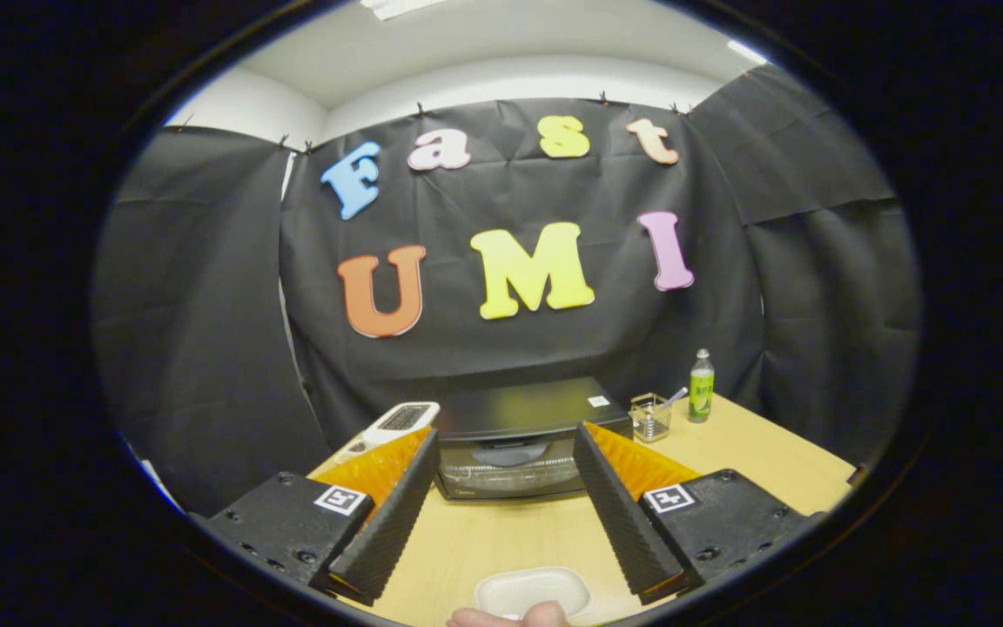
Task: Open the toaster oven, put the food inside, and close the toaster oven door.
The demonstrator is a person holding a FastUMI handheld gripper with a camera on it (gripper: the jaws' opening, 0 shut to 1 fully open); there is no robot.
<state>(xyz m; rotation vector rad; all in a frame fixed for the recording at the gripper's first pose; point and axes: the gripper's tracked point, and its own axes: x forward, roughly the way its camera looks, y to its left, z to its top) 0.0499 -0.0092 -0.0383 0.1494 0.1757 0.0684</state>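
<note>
While the tool (501, 509) gapes wide, holding nothing | toaster oven (514, 435) beyond fingers, door closed

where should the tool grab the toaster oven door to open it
Probably along the top edge of the glass door of the toaster oven, coming straight in from the front. The door is shut and faces the open tool, with bare table between them; a drop-down door would then pull toward you. The handle itself is too small to make out.
</note>
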